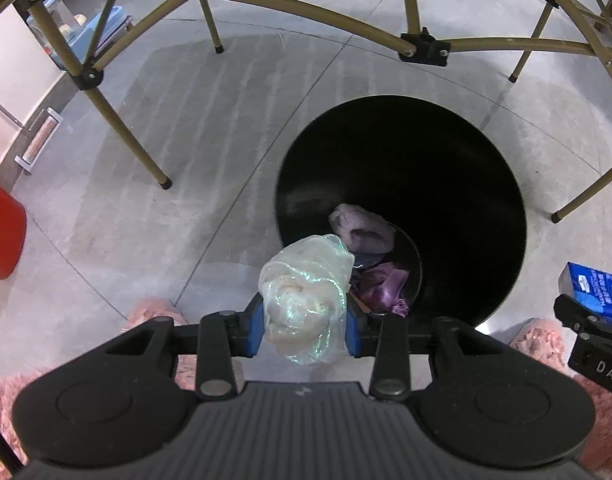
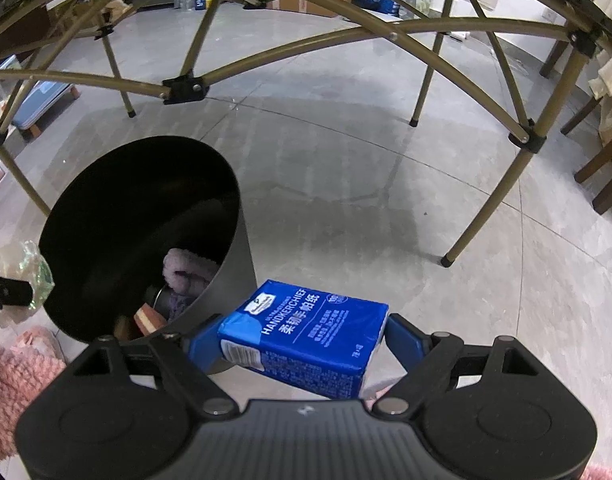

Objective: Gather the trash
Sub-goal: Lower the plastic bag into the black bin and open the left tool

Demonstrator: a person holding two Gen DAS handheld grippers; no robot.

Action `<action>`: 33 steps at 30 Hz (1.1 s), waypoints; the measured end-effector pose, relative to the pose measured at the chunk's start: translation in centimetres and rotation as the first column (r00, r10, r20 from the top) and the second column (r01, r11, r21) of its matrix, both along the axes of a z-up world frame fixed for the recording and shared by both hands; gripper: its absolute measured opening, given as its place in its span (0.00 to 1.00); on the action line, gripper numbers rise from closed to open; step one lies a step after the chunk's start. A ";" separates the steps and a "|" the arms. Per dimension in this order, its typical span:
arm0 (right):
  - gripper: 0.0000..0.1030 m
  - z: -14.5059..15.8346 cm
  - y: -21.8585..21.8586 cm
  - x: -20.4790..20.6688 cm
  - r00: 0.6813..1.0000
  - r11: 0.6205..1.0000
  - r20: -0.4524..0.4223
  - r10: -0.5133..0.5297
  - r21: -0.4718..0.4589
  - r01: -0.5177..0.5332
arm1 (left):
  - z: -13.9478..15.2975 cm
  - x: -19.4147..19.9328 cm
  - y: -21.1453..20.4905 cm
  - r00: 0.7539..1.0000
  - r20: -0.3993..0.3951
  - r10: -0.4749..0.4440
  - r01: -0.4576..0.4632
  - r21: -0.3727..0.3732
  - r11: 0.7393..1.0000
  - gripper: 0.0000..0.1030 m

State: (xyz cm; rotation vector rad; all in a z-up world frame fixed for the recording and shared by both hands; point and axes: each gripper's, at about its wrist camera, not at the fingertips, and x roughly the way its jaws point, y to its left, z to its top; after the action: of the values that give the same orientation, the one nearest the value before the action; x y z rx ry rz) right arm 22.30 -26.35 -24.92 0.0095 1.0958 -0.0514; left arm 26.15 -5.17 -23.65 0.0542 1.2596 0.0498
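My left gripper (image 1: 304,326) is shut on a crumpled iridescent plastic wrapper (image 1: 306,294), held just above the near rim of the round black trash bin (image 1: 466,184). Inside the bin lie purple and lilac cloth scraps (image 1: 362,232). My right gripper (image 2: 306,340) is shut on a blue handkerchief tissue pack (image 2: 302,336), to the right of the bin (image 2: 234,272) and near its rim. The pack also shows at the right edge of the left wrist view (image 1: 598,294). The wrapper shows at the left edge of the right wrist view (image 2: 30,272).
Folding-table legs (image 1: 126,136) and cross bars (image 2: 178,90) arch over the grey tiled floor (image 2: 386,200). A red bucket (image 1: 2,236) stands at far left. Pink fluffy slippers (image 1: 150,312) sit near the bin. Wooden chair legs (image 2: 598,160) stand at right.
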 end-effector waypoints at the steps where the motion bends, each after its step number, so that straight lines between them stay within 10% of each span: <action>1: 0.83 0.0 -0.2 0.0 1.000 1.000 0.001 -0.007 0.005 0.007 | 0.0 0.2 -0.3 1.000 -0.001 0.001 -0.001 -0.004 1.000 0.38; 33: 0.83 -0.8 -3.4 2.5 0.991 0.991 0.020 -0.135 -0.008 0.135 | -0.7 5.5 -7.3 0.999 -0.031 -0.006 0.004 -0.085 0.996 0.37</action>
State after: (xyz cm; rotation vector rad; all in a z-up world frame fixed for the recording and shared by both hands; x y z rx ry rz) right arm 24.78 -29.76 -25.72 0.0763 1.0745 -0.1778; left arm 31.61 -12.45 -24.34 -0.0156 1.2919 -0.0093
